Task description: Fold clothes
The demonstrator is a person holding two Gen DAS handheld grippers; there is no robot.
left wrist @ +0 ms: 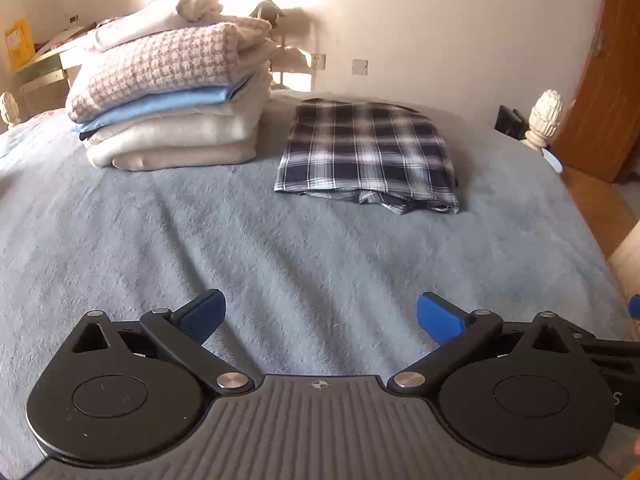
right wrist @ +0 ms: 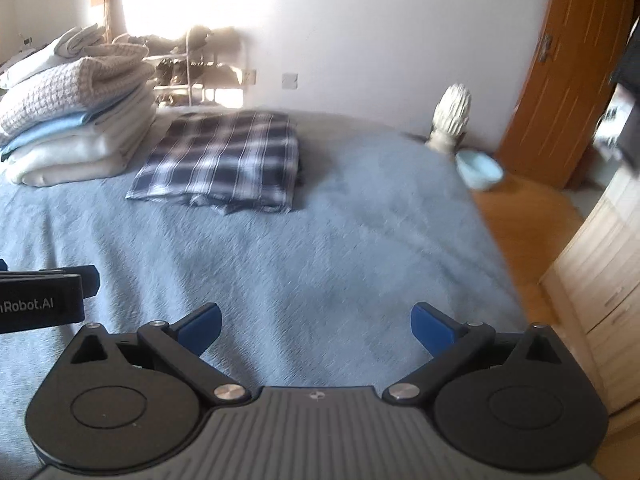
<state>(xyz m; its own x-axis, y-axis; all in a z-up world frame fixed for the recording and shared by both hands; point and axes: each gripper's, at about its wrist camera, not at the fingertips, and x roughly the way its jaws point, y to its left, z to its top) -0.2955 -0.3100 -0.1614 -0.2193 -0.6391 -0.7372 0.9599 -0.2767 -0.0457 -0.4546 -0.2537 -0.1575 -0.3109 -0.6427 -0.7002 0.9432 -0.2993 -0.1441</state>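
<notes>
A navy-and-white plaid shirt [left wrist: 366, 152] [right wrist: 224, 160] lies folded into a rectangle on the grey-blue blanket [left wrist: 280, 248] [right wrist: 300, 240], far ahead of both grippers. To its left stands a stack of folded clothes [left wrist: 172, 92] [right wrist: 76, 120] in cream, light blue and houndstooth. My left gripper [left wrist: 320, 316] is open, blue pads wide apart, nothing between them, hovering over bare blanket. My right gripper [right wrist: 316, 326] is open too and holds nothing. The left gripper's side [right wrist: 44, 300] shows at the left edge of the right wrist view.
The bed's right edge drops to a wooden floor [right wrist: 520, 208] with a pale blue bowl [right wrist: 478, 170]. White carved bedposts [left wrist: 545, 118] [right wrist: 450, 116] mark the far corners. A wooden door [right wrist: 560, 72] and a light wood drawer unit [right wrist: 600, 288] stand at the right.
</notes>
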